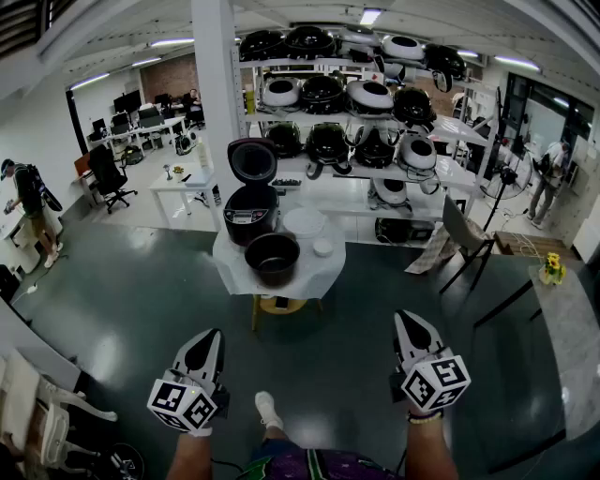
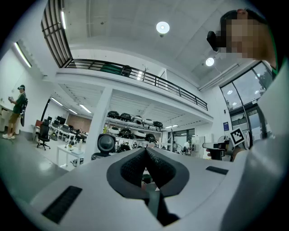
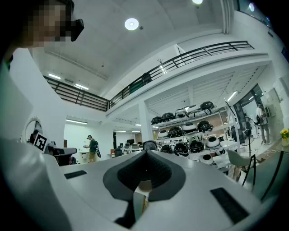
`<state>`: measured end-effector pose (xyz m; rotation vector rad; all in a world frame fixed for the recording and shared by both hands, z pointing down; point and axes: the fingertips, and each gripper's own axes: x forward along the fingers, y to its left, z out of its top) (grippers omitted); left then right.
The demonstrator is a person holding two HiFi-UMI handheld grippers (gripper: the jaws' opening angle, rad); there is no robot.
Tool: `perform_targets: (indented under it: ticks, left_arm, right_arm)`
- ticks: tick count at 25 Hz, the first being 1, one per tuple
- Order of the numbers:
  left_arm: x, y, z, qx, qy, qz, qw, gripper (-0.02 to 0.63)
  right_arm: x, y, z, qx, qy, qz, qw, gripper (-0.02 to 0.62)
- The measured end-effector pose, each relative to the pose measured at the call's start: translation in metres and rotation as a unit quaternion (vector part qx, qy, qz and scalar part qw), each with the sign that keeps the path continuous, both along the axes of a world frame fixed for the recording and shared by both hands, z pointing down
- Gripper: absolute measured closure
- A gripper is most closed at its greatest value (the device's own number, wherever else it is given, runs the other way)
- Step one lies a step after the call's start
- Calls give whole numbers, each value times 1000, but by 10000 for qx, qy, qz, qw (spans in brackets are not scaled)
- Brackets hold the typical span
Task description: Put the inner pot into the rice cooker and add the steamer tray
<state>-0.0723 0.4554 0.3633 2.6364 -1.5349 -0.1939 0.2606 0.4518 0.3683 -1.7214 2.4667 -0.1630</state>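
Bright, even light from ceiling tubes (image 1: 370,16) at 12 o'clock. Soft glare on glossy floor (image 1: 112,328) at 8 o'clock. Heavy fisheye, black corners. Close-up left gripper (image 2: 145,153) slightly soft.

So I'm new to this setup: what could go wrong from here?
1. The pot sits near the table's front edge; a poor grab could nudge it off.
2. The left tongs and right tongs are shut and must open before reaching its rim.
3. The cup beside the tray could get knocked.
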Motion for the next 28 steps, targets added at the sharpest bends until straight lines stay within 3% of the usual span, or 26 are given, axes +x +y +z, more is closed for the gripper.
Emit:
perform_targets:
  ticks: [18, 28]
  left_arm:
    - [18, 11, 3, 87, -92, 140, 9998, 584]
    - [4, 1, 12, -130, -137, -74, 9998, 584]
  right_arm:
    - [14, 5, 8, -251, 23, 141, 9996, 594]
    - [-13, -20, -1, 0, -136, -231, 9996, 591]
